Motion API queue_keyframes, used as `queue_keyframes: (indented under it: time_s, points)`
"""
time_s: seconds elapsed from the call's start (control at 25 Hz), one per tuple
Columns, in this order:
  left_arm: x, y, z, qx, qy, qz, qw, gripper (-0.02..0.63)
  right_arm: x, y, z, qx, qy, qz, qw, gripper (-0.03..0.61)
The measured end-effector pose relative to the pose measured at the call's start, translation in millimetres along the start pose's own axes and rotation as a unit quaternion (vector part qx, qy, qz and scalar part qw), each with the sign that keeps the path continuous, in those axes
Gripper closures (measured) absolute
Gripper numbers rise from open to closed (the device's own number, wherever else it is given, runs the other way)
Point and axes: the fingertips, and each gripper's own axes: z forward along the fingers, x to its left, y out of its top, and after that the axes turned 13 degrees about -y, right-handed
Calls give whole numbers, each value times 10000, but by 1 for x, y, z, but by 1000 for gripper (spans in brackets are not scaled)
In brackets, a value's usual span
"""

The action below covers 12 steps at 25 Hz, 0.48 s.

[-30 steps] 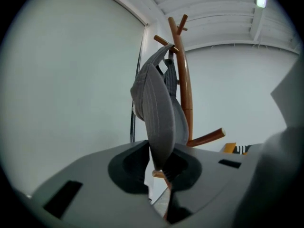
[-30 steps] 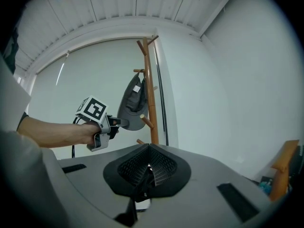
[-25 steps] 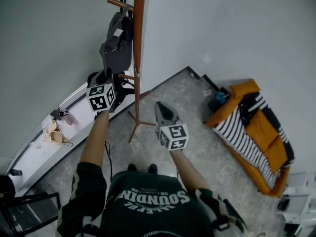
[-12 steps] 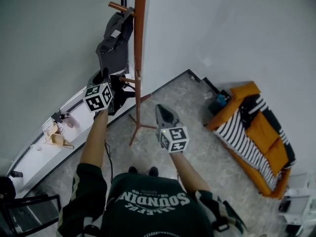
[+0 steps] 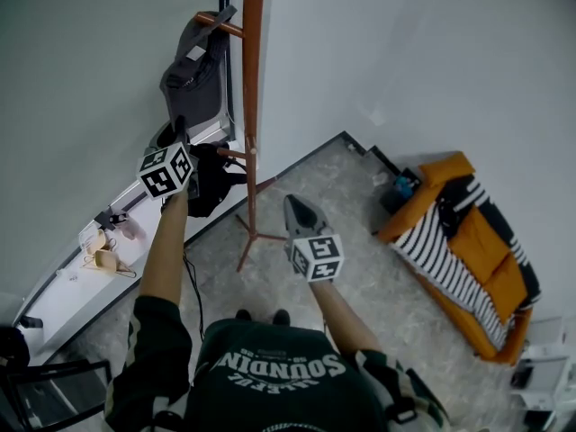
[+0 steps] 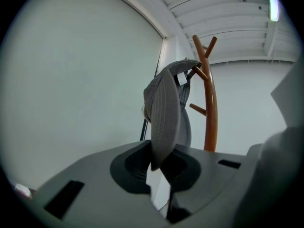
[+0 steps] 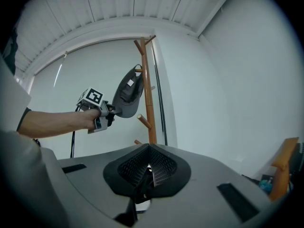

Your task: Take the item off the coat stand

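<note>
Cap brim is what your left gripper [image 6: 159,167] has. Its jaws are pinched together on the lower edge of the grey cap [image 6: 166,113], which reaches up to a peg [image 6: 199,72] near the top of the coat stand [image 6: 210,108], at about 11 o'clock in the head view. The brim gives you a stiff handle. But the back of the cap looks hooked over that upward-slanted peg, so I judge it must lift along the peg toward its tip, out at 9 o'clock from the pole, before it comes free. Room there is good: only bare wall [image 5: 90,61] behind and nothing above. At 6 o'clock from the cap a dark bundle [image 5: 211,183] hangs low on the stand, so don't drop early. Your right gripper [image 7: 145,172] is closed on nothing and sits at 5 o'clock of the pole, well apart from it.
</note>
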Motion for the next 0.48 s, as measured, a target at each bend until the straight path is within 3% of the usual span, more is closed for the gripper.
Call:
queue_keyframes:
  time_s: [0.48]
  points:
    - [39,29,-23,-309,230,-130,9992,595,15,-6,2,-5,74,-30,10000,578]
